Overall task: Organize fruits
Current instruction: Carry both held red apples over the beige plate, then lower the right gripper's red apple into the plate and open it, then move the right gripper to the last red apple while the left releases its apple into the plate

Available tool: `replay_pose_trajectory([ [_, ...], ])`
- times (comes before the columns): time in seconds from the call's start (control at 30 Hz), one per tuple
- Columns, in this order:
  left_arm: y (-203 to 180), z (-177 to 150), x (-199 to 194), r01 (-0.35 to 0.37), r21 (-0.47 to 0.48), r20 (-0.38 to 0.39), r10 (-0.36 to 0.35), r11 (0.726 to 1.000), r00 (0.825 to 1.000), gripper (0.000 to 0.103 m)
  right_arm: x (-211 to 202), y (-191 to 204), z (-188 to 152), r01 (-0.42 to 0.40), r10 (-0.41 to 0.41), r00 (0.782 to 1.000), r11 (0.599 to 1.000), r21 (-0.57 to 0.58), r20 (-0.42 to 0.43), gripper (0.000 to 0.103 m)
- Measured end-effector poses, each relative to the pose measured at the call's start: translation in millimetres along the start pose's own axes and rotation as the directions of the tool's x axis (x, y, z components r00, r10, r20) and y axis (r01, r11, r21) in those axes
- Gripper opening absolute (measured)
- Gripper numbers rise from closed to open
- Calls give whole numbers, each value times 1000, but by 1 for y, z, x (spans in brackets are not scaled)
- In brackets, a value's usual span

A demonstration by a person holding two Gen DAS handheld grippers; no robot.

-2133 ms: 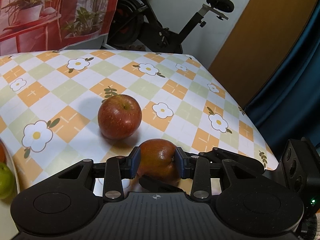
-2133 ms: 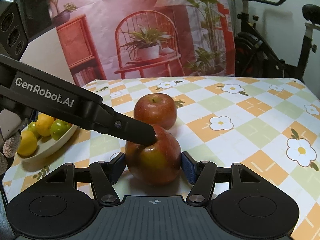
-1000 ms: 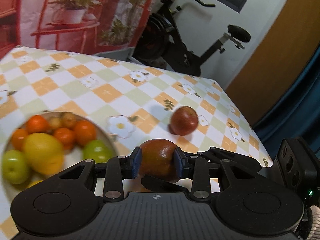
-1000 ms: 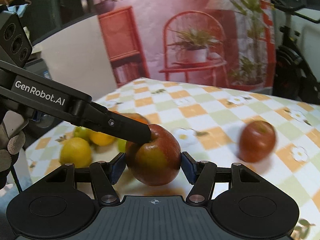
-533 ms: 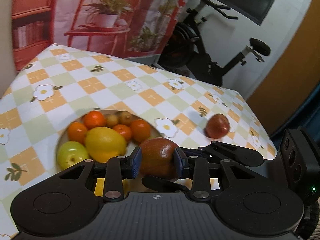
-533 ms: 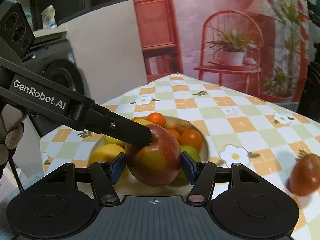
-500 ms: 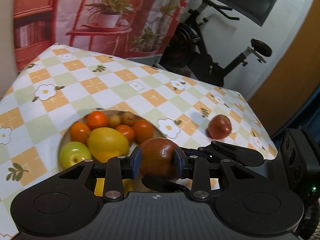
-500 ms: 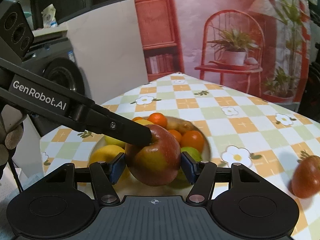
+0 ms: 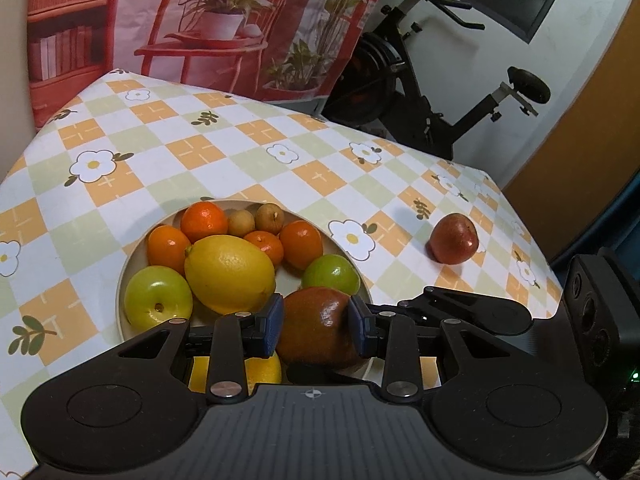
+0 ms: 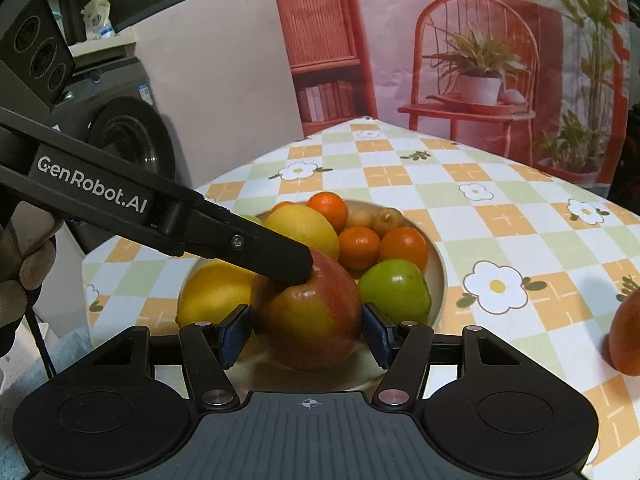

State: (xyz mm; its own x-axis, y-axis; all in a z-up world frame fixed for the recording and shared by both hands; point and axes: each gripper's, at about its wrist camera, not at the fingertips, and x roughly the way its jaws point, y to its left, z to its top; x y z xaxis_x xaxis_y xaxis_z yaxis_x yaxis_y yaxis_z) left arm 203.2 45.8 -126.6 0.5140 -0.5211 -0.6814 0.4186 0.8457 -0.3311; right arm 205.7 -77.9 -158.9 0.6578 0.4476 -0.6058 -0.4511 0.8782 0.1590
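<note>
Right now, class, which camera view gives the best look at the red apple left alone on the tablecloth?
The left wrist view: the loose red apple sits whole and unobstructed on the checked tablecloth, right of the fruit bowl. The right wrist view catches only a sliver of it, cut off at the right edge.

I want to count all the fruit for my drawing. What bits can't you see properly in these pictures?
- Yellow fruit, left wrist view: mostly hidden behind the left tongs.
- Held apple, right wrist view: its top is covered by a finger of the left tongs, and it hides the bowl behind it.
- Loose apple, right wrist view: cut off by the right edge.
- Small brown fruits, left wrist view: too small to name.
</note>
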Motion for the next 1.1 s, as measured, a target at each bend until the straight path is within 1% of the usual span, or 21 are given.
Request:
replay_pose_trajectory([
  [0.23,4,-2,6,-30,2,-19,30,1000,999,37,12,0,-3,3,-3,1000,1000,-12,-24,56],
  [0.43,4,-1,7,-32,9,-13,32,999,999,38,13,-2,-6,-6,6,1000,1000,-5,-6,56],
  [0.57,2,-3,8,-31,14,-12,31,999,999,40,12,-3,-8,-7,7,1000,1000,3,-4,56],
  [0.6,2,-3,8,-33,14,-10,33,999,999,40,11,-3,-9,-4,4,1000,1000,0,-1,57],
  [0.77,-1,-4,9,-50,16,-1,51,999,999,40,-1,-2,-16,13,-12,1000,999,-43,22,57],
  [0.87,-3,-4,9,-60,16,2,60,998,998,40,-14,-7,-22,22,-20,998,999,-48,60,57],
  [0.97,-3,-5,9,-62,9,3,62,998,998,40,-31,-19,-25,38,-35,995,999,-33,93,57],
  [1.1,-3,-6,8,-66,-6,7,66,998,998,40,-52,-42,-30,88,-86,988,996,-12,129,57],
])
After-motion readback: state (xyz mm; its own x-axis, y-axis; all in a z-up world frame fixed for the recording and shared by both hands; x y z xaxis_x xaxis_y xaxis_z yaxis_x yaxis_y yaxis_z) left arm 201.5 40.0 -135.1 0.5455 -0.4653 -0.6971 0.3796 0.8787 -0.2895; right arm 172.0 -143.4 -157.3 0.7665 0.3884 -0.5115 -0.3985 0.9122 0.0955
